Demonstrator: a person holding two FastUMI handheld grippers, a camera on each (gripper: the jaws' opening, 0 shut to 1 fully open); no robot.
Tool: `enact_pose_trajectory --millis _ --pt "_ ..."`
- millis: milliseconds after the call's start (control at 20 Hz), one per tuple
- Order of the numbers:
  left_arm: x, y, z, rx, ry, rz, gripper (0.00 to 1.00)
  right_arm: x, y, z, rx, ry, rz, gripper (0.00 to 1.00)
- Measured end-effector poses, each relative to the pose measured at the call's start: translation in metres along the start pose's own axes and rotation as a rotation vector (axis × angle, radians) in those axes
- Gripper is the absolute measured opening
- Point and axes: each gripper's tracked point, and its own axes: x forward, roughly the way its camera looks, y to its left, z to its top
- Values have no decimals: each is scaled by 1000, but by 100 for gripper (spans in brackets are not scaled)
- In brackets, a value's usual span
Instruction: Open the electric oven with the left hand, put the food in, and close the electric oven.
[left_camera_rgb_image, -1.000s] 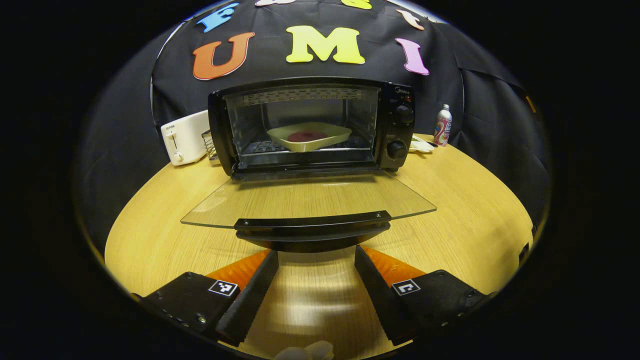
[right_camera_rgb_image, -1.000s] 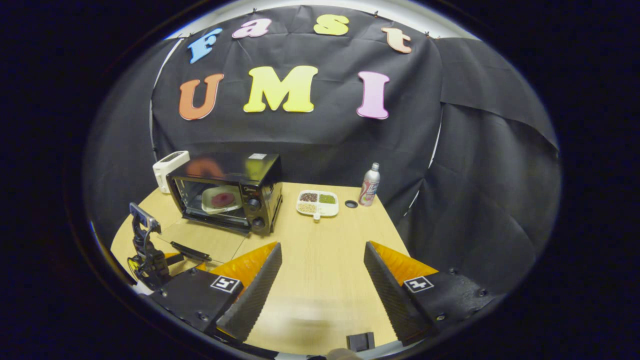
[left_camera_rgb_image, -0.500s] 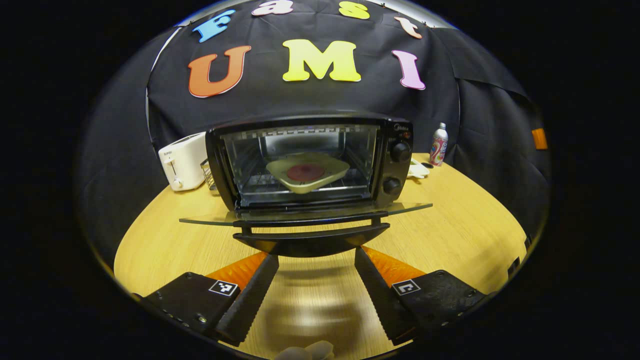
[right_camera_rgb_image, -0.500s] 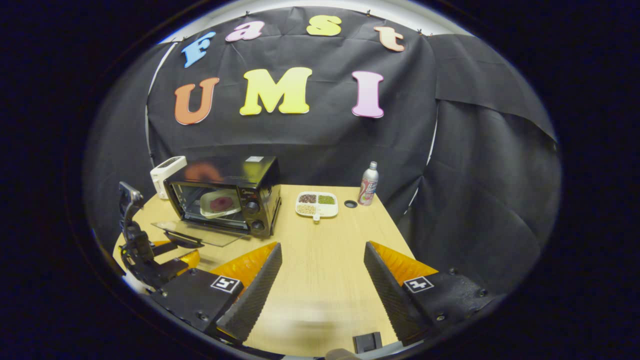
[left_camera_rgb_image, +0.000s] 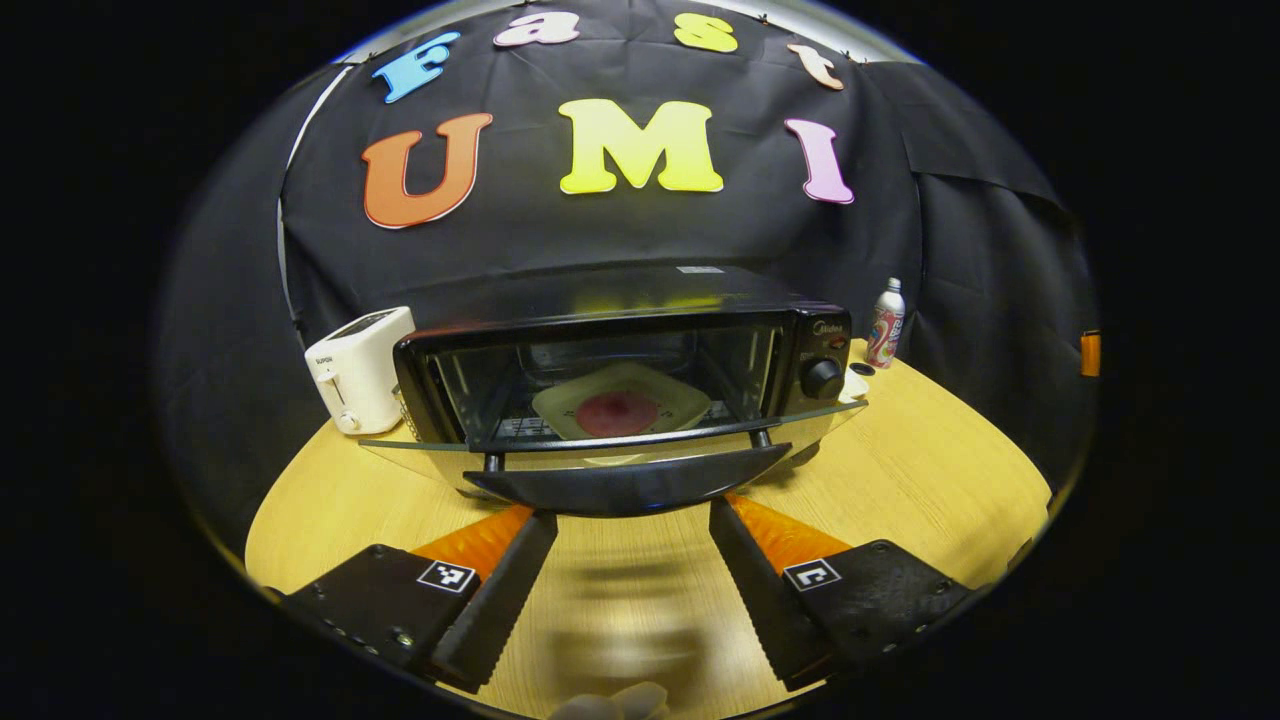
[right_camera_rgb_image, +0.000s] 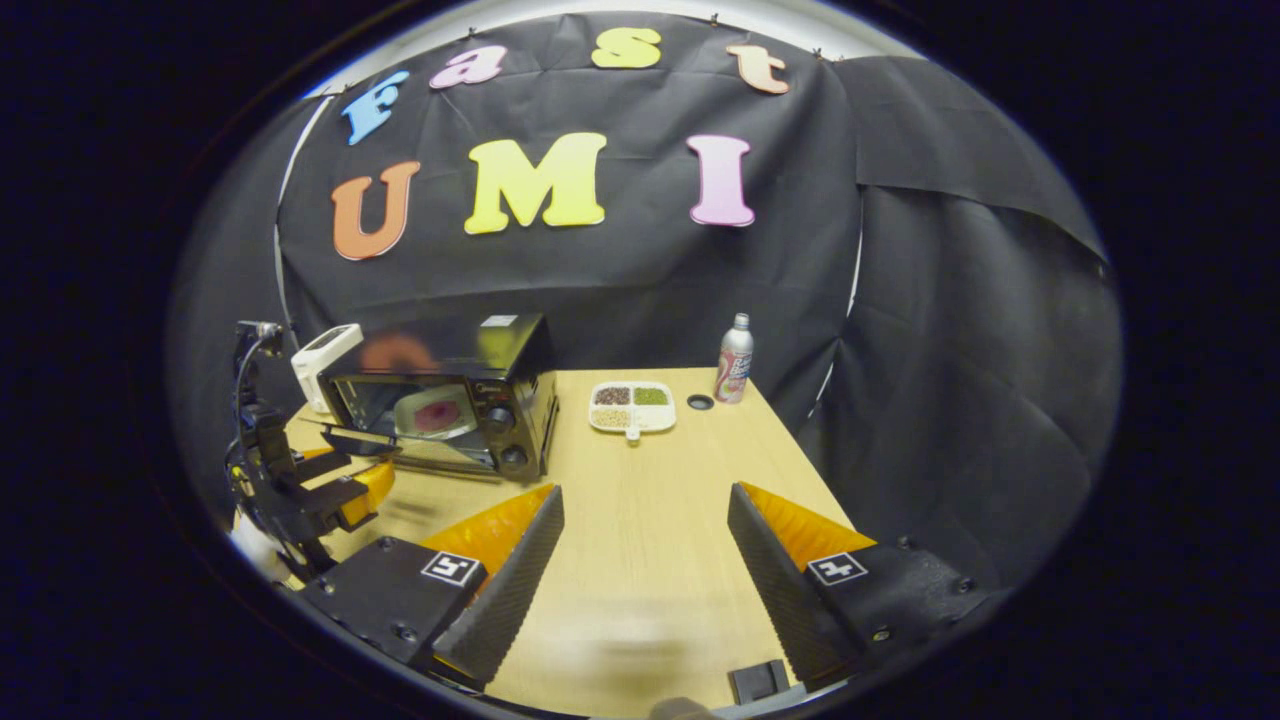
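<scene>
**Electric oven with its door half raised, food inside**

Electric oven (left_camera_rgb_image: 620, 370), black and boxy, sits toward the back of a round wooden table (left_camera_rgb_image: 930, 480), straight ahead of my left claw. Its glass door (left_camera_rgb_image: 610, 440) is hinged at the bottom and tilted partway up, neither flat nor shut. The door's dark curved handle (left_camera_rgb_image: 625, 488) lies just beyond my left claw (left_camera_rgb_image: 632, 540), whose two fingers are spread wide with the handle's middle ahead of the gap; I cannot tell whether either finger touches it. Inside the oven, on the wire rack, rests a pale square plate (left_camera_rgb_image: 620, 400) with a round dark red piece of food (left_camera_rgb_image: 616, 413) at its centre. Two knobs sit on the oven's right panel.

From the right gripper view, the oven (right_camera_rgb_image: 450, 400) stands at the left of the table (right_camera_rgb_image: 650, 520), and my left claw (right_camera_rgb_image: 345, 480) is in front of its door. My right claw (right_camera_rgb_image: 645, 560) hangs over bare wood, well apart from the oven, its fingers spread wide and holding nothing.

A white toaster (left_camera_rgb_image: 358, 368) stands just left of the oven. Right of the oven lies a white divided tray (right_camera_rgb_image: 632, 406) of grains and green bits, then a small dark cap (right_camera_rgb_image: 700, 402), and a slim bottle (right_camera_rgb_image: 734, 358) standing upright near the black cloth wall.
</scene>
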Motion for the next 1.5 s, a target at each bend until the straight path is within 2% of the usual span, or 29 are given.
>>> enact_pose_trajectory --millis 400,950,1150,1300,1500 --pt "24 8 33 31 -62 7 96 4 3 7 -11 -15 -7 100" --pt "18 -2 36 16 -63 1 96 0 -3 15 -4 -38 -10 100" --pt "-19 -3 71 6 -130 8 96 -12 1 46 -3 -102 25 100" --pt "-62 -1 108 2 -226 41 96 -28 1 77 -6 -182 65 100" --pt "-131 -6 147 -26 -299 99 96 -52 -6 112 8 -276 131 100"
